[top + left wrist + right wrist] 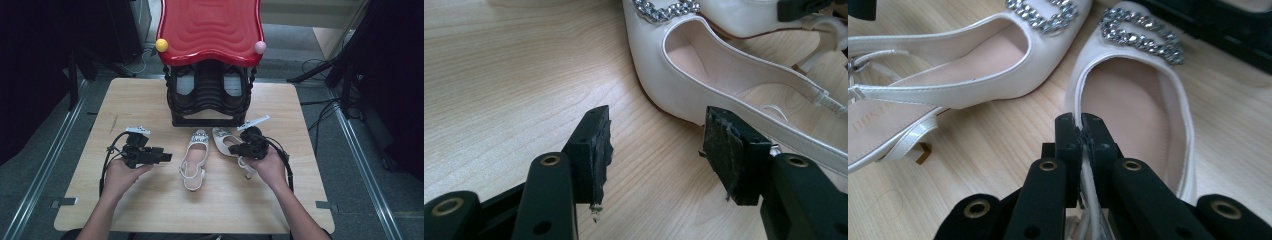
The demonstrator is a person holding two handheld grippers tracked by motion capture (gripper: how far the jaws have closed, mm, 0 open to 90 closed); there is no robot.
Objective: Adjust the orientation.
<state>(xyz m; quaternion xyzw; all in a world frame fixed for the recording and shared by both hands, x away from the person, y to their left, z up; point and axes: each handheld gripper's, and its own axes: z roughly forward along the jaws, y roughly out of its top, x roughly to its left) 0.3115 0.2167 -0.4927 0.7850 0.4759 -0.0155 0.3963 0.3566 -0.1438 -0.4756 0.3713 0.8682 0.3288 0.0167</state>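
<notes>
The right shoe [1133,100] has its side edge pinched in the right gripper [1080,131]. The left shoe [704,75] lies just ahead of the left gripper [656,150], whose jaws stand apart.

A light wooden table [150,200] carries two white jewelled slingback shoes [194,159] centrally, with a black shoe rack [207,107] at its far edge.

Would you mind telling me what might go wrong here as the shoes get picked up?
The right claw pinches only the thin side edge of the right shoe, so it may slip or crease when lifted. The left claw is open beside the left shoe; closing askew might push it away rather than grip.
</notes>
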